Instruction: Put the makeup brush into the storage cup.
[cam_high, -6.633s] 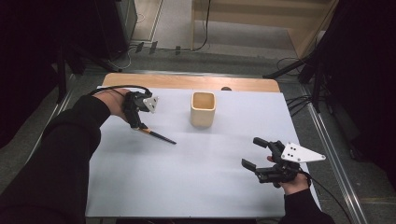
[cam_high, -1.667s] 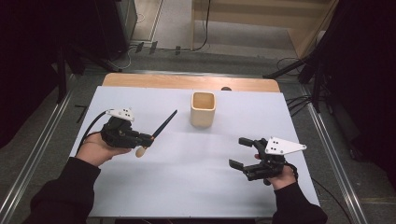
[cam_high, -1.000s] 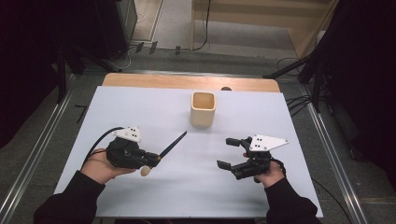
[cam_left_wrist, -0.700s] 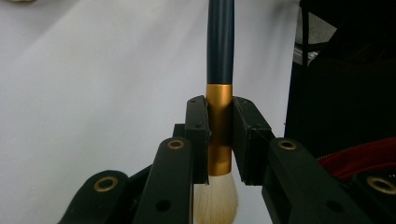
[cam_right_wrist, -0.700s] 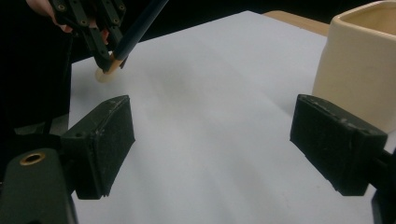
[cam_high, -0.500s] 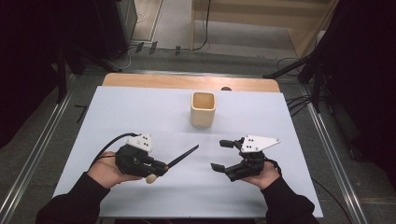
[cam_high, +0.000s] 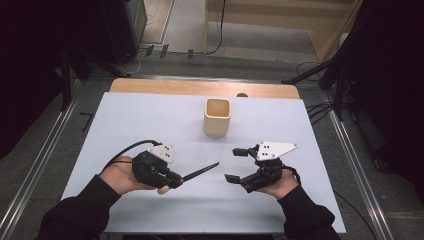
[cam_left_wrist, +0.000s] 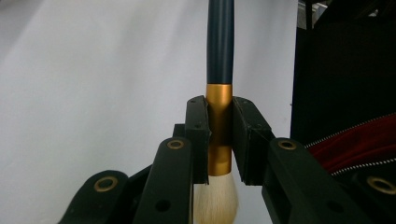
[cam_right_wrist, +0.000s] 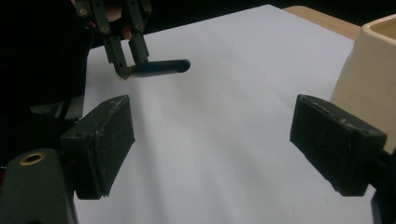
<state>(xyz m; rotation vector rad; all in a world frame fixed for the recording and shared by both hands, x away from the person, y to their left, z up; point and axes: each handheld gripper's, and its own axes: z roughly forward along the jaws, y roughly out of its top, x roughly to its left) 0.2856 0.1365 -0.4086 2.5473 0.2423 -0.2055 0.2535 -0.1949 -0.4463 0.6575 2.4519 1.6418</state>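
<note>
While the brush (cam_left_wrist: 219, 116) looks like a thin dark stick from the high view, the left gripper (cam_left_wrist: 219, 140) view shows its jaws clenched on the gold collar, bristles cut off below. Right gripper (cam_high: 239, 165) jaws stand released over the counter (cam_high: 150, 115), near the cup (cam_high: 217, 117).

brush (cam_left_wrist: 219, 56): dark blue handle, gold band, cream bristles | cup (cam_high: 217, 117): cream
</note>
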